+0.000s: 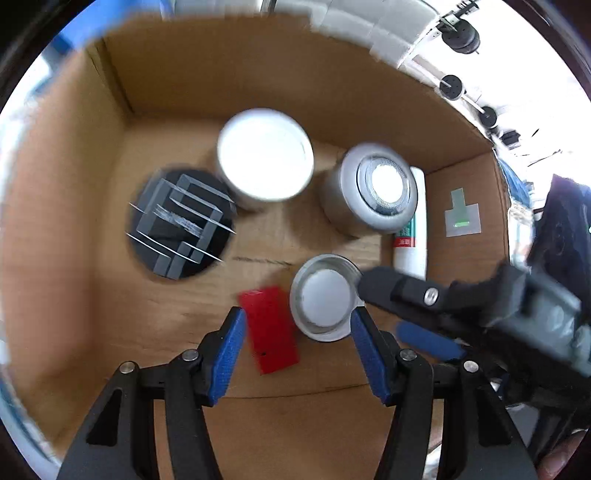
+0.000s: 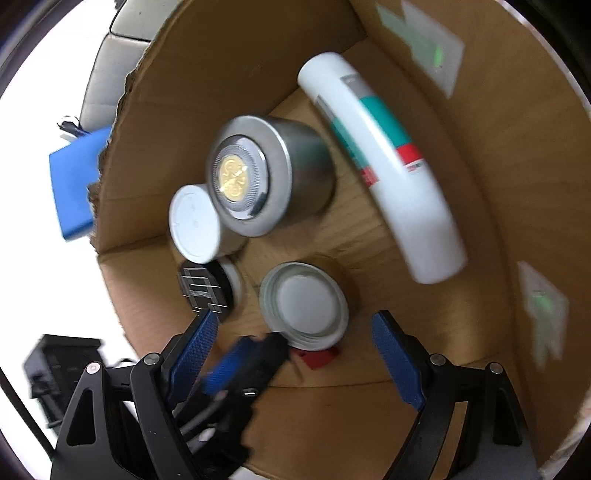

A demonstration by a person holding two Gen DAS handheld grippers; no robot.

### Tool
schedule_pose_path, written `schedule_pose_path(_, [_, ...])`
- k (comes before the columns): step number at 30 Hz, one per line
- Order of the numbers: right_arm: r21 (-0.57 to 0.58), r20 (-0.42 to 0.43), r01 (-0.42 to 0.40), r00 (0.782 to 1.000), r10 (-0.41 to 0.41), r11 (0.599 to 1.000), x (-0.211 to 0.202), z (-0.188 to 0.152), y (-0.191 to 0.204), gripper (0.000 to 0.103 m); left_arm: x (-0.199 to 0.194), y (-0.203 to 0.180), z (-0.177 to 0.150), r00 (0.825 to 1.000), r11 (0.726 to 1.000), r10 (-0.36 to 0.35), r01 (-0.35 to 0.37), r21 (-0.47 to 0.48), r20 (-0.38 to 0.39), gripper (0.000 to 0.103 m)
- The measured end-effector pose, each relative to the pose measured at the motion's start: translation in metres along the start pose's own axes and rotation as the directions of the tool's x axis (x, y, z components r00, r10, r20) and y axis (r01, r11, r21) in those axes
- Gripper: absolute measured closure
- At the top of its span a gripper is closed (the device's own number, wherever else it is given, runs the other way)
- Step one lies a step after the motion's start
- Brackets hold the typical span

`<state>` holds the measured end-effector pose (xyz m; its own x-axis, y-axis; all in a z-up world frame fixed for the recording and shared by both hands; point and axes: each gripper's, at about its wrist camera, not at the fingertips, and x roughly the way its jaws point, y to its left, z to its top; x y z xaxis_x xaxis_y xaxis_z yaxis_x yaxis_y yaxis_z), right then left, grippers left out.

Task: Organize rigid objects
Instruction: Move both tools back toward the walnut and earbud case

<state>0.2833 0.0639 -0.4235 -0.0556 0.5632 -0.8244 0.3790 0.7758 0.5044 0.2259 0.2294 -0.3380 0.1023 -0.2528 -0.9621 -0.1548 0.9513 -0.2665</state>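
Both cameras looked down into an open brown cardboard box [image 1: 66, 229], walls standing on all sides, floor plain corrugated board with a faint dark scuff near the middle. A pale label with a green mark [image 1: 462, 218] was stuck on the right inner wall.

On the box floor: a white-lidded round container [image 1: 265, 155] toward the back, touching or just beside a silver metal cylinder with a ringed round top [image 1: 373, 192]. A white tube with teal and red bands [image 1: 410, 236] lay flat along the right wall, just beside the cylinder. A black round piece with grey angular bars on top [image 1: 181, 225] sat to the left. Near the front sat a small shallow silver tin with a pale grey disc inside [image 1: 325, 297], and a flat red rectangular piece [image 1: 269, 328] lay just left of it, partly tucked under the tin in the right wrist view.

Left gripper [image 1: 297, 328] was partly spread, blue pads either side of the red piece and tin, pressing on neither. Right gripper [image 2: 295, 343] was spread wide over the tin, nothing pinched; its black finger reached in from the right in the left wrist view, tip at the tin's rim, contact unclear.

Outside the box: a bright white surface, a blue flat object [image 2: 74, 184], pale grey blocks [image 1: 369, 26], black equipment [image 2: 59, 365]. Edges were motion-blurred.
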Motion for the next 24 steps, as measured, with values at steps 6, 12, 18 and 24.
schedule_pose_path(6, [-0.263,0.145,0.370,0.928,-0.343,0.891,-0.037,-0.019,0.029,0.013,-0.050,-0.002,-0.011,0.960,0.965,0.227,-0.244,0.092,0.162,0.024])
schedule_pose_path(12, [-0.353,0.324,0.569,0.819,-0.473,0.743,-0.067,-0.034,0.055,0.013,-0.071,0.023,-0.020,0.951,0.965,0.254,-0.261,0.019,0.177,0.013])
schedule_pose_path(18, [-0.412,0.362,0.578,0.813,-0.456,0.704,-0.077,-0.065,0.070,0.010,-0.096,0.017,-0.031,0.946,0.969,0.240,-0.246,0.003,0.219,0.009])
schedule_pose_path(24, [-0.438,0.358,0.532,0.842,-0.402,0.724,-0.088,-0.090,0.070,0.010,-0.118,0.014,-0.039,0.935,0.966,0.253,-0.259,-0.010,0.248,0.009])
